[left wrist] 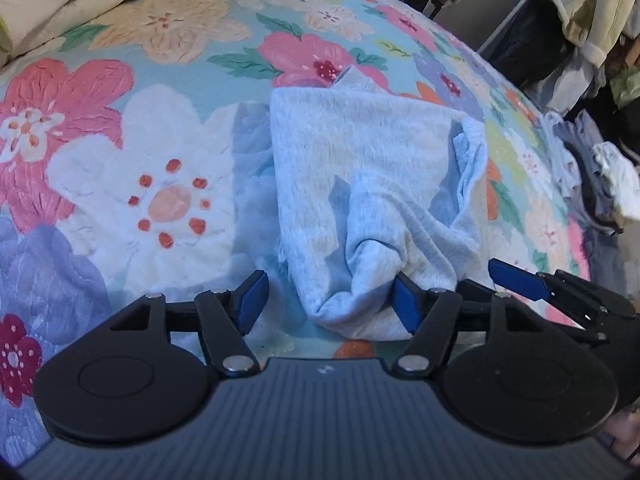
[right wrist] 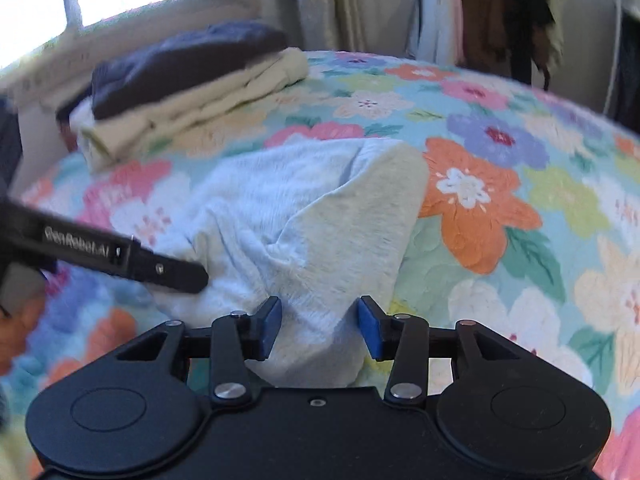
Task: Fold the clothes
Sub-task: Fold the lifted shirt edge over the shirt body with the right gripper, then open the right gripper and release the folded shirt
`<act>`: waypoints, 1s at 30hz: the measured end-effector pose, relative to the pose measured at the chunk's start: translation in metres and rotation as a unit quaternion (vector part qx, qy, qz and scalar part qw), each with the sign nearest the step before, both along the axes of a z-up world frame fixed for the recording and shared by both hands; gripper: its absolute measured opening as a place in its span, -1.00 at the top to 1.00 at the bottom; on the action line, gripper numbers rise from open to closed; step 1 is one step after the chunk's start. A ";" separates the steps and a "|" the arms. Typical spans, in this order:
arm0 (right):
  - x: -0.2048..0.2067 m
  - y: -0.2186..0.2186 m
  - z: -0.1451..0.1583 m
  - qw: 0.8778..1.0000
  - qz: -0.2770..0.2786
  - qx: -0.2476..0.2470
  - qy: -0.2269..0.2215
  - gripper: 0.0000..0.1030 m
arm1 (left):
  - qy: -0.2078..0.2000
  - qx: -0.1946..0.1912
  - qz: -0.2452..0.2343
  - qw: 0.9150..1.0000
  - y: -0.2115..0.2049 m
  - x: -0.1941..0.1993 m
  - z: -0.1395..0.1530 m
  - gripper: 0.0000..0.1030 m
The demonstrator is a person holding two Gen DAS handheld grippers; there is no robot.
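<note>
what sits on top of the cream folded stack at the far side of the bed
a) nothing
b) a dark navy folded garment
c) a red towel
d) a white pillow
b, in the right wrist view a dark navy folded garment lies on the cream folded stack beyond the light blue garment on the floral bedspread.

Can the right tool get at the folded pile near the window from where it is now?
Probably not directly: the pale blue garment lies between the right tool and the folded pile, which sits far back on the bed.
</note>
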State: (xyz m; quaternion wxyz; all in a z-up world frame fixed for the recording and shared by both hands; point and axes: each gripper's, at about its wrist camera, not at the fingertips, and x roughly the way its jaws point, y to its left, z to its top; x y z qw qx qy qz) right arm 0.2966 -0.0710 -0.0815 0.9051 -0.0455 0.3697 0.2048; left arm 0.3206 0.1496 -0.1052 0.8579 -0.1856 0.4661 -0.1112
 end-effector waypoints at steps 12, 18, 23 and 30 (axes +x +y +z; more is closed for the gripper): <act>-0.008 -0.014 0.023 0.996 -0.058 0.046 0.042 -0.18 | -0.021 0.060 -0.003 0.998 -0.008 -0.016 0.026 -0.34; -0.043 -0.018 0.041 0.996 -0.083 0.034 0.012 -0.24 | -0.023 0.115 -0.012 0.993 -0.023 -0.029 0.045 -0.34; -0.056 -0.025 0.049 0.996 -0.086 0.032 0.020 -0.26 | -0.020 0.108 -0.021 0.994 -0.035 -0.048 0.050 -0.38; -0.074 -0.029 0.053 0.996 -0.087 0.025 0.026 -0.35 | -0.026 0.103 -0.031 0.994 -0.053 -0.073 0.057 -0.41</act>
